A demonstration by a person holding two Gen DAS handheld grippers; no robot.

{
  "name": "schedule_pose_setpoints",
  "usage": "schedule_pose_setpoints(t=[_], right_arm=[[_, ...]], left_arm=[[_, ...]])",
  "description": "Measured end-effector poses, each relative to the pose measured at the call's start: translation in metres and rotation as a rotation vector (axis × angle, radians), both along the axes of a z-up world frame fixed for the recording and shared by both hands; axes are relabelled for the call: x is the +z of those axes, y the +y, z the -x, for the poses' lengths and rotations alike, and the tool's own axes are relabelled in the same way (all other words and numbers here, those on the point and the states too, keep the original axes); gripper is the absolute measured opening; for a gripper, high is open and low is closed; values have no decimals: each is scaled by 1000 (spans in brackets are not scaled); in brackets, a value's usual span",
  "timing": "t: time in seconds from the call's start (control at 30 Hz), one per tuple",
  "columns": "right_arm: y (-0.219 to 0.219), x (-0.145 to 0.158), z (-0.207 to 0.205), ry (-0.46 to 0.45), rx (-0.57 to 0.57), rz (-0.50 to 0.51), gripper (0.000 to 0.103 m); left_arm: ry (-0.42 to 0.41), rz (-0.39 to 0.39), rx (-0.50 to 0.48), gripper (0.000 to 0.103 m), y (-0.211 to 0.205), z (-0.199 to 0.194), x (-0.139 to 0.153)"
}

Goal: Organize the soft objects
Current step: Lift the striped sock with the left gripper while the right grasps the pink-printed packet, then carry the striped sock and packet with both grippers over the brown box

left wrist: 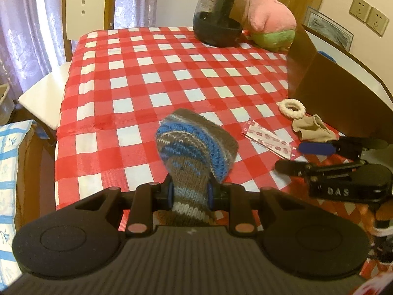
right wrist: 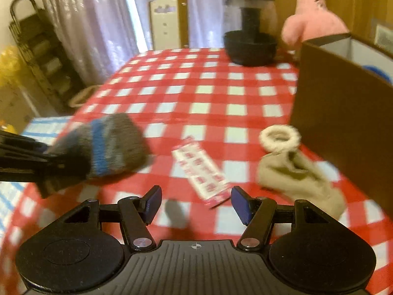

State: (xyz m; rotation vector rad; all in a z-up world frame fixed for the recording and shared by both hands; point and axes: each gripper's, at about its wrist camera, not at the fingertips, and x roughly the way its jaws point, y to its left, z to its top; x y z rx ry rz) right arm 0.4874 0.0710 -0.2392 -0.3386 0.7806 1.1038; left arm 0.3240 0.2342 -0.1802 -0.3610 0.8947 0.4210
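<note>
At lower centre of the left wrist view, the left gripper (left wrist: 190, 194) clamps its blue pads on a striped knitted sock (left wrist: 196, 145), which stands up above the red-and-white checked tablecloth (left wrist: 147, 73), its free end flopping toward the upper right. In the right wrist view the same sock (right wrist: 108, 147) juts in from the left edge. To the right, the right gripper (right wrist: 196, 205) hovers low over the cloth, jaws spread wide with nothing between them, a patterned flat packet (right wrist: 201, 172) just ahead. Further right lie a beige sock (right wrist: 299, 179) and a white fuzzy ring (right wrist: 280, 137), touching, beside a brown box (right wrist: 343, 113). A pink plush toy (right wrist: 312, 17) sits at upper right.
</note>
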Motion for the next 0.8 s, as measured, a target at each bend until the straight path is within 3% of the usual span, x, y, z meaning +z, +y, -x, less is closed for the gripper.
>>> schedule_pose_setpoints(t=[0.2, 0.33, 0.47, 0.6, 0.7, 0.73, 0.8], right_arm=[[9, -8, -8, -60, 40, 31, 63], [16, -10, -6, -69, 59, 19, 63], [22, -10, 1, -80, 96, 5, 49], [27, -9, 5, -82, 100, 8, 40], [31, -7, 10, -87, 121, 17, 28], [31, -7, 12, -95, 124, 23, 28], [31, -7, 14, -95, 119, 30, 26]], left_arm=[[16, 24, 18, 29, 2, -5, -9], [13, 23, 14, 42, 0, -7, -9], [10, 19, 4, 51, 1, -10, -8], [19, 3, -1, 49, 2, -18, -10], [35, -19, -20, 37, 0, -26, -13], [33, -23, -26, 30, -1, -27, -13], [26, -20, -40, 25, -2, -29, -12]])
